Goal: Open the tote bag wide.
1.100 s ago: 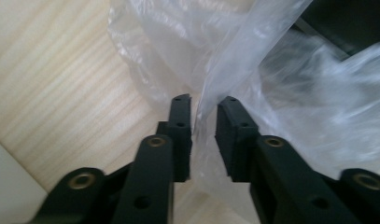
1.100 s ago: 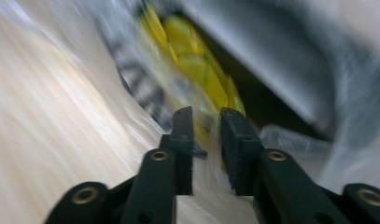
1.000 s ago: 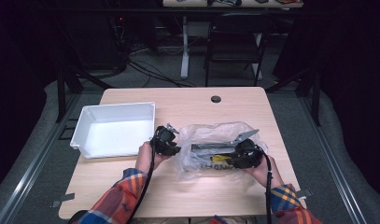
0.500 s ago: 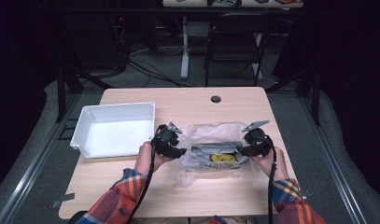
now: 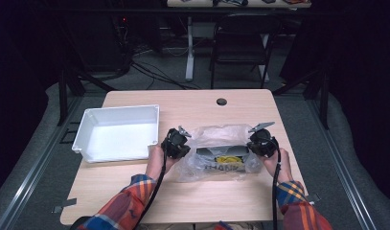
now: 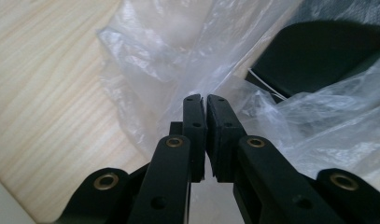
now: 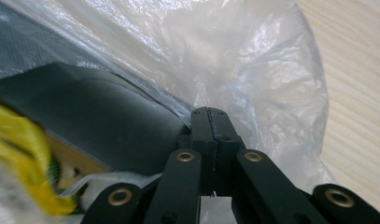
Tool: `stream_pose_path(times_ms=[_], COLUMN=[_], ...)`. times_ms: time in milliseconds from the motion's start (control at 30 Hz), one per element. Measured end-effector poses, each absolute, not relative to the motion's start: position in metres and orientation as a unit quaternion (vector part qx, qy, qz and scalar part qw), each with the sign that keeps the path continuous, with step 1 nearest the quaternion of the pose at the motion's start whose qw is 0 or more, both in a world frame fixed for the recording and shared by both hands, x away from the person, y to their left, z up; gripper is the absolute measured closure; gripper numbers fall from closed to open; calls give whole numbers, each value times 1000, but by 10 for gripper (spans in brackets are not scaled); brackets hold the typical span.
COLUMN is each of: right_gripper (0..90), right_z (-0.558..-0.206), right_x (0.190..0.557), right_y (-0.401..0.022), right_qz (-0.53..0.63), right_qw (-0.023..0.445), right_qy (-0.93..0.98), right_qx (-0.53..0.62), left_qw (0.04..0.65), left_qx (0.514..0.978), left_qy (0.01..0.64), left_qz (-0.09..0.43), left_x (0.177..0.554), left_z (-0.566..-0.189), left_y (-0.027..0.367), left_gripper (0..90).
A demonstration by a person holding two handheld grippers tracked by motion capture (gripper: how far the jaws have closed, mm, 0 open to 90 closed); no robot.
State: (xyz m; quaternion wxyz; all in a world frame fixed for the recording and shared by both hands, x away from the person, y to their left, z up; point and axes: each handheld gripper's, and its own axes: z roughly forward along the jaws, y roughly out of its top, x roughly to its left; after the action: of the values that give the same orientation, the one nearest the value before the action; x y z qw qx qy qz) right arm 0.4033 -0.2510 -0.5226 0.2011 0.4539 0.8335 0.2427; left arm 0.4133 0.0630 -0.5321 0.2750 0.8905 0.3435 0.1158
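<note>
1. Since the earlier frames both sets of jaws have just been closing, each with plastic film between them, and the right gripper [image 5: 254, 142] has shifted right, from over the bag's middle to its right end.
2. The clear plastic bag [image 5: 216, 143] lies on the wooden table [image 5: 192, 103], right of centre and toward the near edge, just right of the white bin [image 5: 117, 132].
3. The left gripper [image 5: 181, 144] sits at the bag's left end; in the left gripper view its jaws are pressed almost together, pinching a fold of the bag [image 6: 197, 60].
4. In the right gripper view the right gripper's jaws are fully closed on the film at the bag's [image 7: 253, 56] right end.
5. Inside the bag lie a dark flat item [image 5: 220, 151] and something yellow [image 5: 226, 159]; what they are I cannot tell.
6. A person's hands in plaid sleeves [image 5: 130, 199] come in from the near edge.
</note>
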Motion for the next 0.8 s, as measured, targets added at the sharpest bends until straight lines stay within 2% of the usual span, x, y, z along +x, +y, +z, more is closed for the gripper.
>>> stream_pose_path(times_ms=[133,267,467,567,633,667,700,800], right_gripper=[900,900,900,900,900,900,900,900], right_z=[-531,-545,-550,-551,-551,-551,-551,-551], right_x=[410,413,397,392,391,391,391,391], right_y=[-254,-256,-261,-260,-259,-260,-260,-260], right_qz=[237,220,216,212,215,214,214,221], right_qw=[198,174,140,137,136,134,134,129], right_qy=[829,836,851,854,852,851,851,848], right_qx=[466,472,458,455,457,460,460,465], left_qw=[260,242,227,230,237,249,249,273], left_qx=[895,903,910,909,907,903,903,897], left_qy=[345,336,326,330,334,336,336,333], left_qz=[115,116,115,109,97,95,95,95], left_x=[418,416,411,413,413,411,411,404], left_z=[-540,-546,-548,-546,-540,-531,-531,-513], left_y=[61,55,55,59,65,71,71,79], left_gripper=[880,890,883,784,752,681,653,615])
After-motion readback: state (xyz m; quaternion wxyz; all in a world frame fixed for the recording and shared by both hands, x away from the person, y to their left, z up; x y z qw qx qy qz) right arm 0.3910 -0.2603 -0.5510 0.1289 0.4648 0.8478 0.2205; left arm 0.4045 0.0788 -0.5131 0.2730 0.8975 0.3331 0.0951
